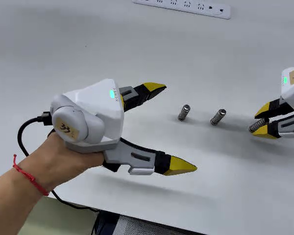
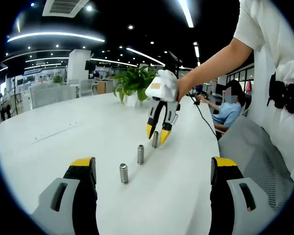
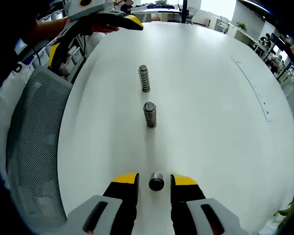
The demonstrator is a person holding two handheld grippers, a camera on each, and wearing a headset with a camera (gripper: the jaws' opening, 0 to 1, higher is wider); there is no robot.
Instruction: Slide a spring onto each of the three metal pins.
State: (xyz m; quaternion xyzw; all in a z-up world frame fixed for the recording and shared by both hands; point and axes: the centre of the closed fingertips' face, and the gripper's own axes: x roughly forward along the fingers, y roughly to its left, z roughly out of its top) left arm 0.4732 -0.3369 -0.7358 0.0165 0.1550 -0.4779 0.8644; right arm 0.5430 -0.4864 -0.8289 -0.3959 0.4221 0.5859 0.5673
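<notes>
Three coil springs stand upright in a row on the white table [image 1: 137, 44], each with a metal end showing at its top: the near spring [image 1: 184, 112], the middle spring [image 1: 218, 116] and the far spring [image 1: 257, 125]. My right gripper [image 1: 263, 121] straddles the far spring [image 3: 156, 181], jaws narrowly apart with a small gap on each side. My left gripper [image 1: 169, 127], held in a hand, hangs wide open short of the near spring [image 2: 123, 173], with nothing between its jaws. In the left gripper view the right gripper [image 2: 158, 133] points down over the far spring [image 2: 155, 139].
A white power strip [image 1: 186, 6] lies at the table's far edge. The table's near edge runs below the left hand, with a black cable [image 1: 20, 137] hanging there. A grey mesh chair [image 3: 34, 127] stands beside the table. A potted plant [image 2: 132, 81] sits at the table's end.
</notes>
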